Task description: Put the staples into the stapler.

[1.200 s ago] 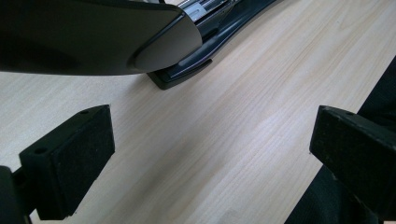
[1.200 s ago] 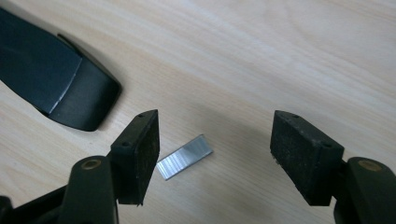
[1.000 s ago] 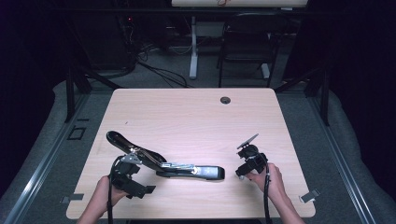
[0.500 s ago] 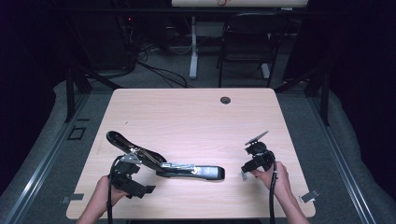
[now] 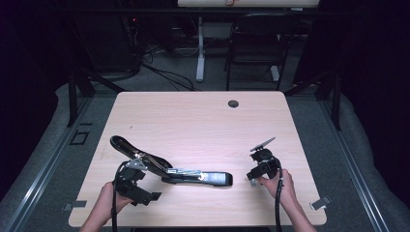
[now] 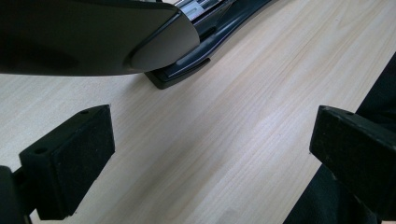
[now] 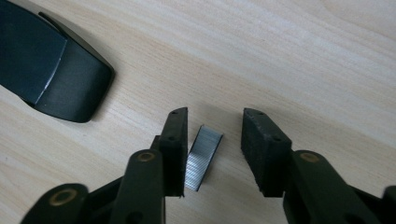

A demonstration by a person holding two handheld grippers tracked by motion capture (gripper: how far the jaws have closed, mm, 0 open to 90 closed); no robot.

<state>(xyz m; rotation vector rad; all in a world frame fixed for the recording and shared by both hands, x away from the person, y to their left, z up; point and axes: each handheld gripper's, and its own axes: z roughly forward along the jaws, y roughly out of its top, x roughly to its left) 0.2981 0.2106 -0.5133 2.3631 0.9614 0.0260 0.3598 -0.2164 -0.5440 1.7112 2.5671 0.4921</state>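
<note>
A black stapler point(image 5: 193, 175) lies swung open near the table's front, its top arm point(image 5: 130, 150) raised to the left. My left gripper point(image 5: 140, 187) is beside that arm. In the left gripper view it point(image 6: 210, 158) stands wide open over bare wood, below the raised arm point(image 6: 93, 37). My right gripper point(image 5: 253, 176) is to the right of the stapler's end point(image 7: 56, 70). Its jaws have just been closing around a silver strip of staples point(image 7: 201, 158) lying on the wood. The left pad point(image 7: 176, 149) is against the strip and the right pad point(image 7: 261, 149) stands off it.
The light wooden table point(image 5: 203, 125) has a round cable hole point(image 5: 233, 103) near its far edge. A dark chair point(image 5: 251, 43) and desk legs stand on the floor beyond the table. The front edge runs just under both hands.
The right gripper has shifted slightly to the right and tilted. The left gripper and the stapler have stayed put.
</note>
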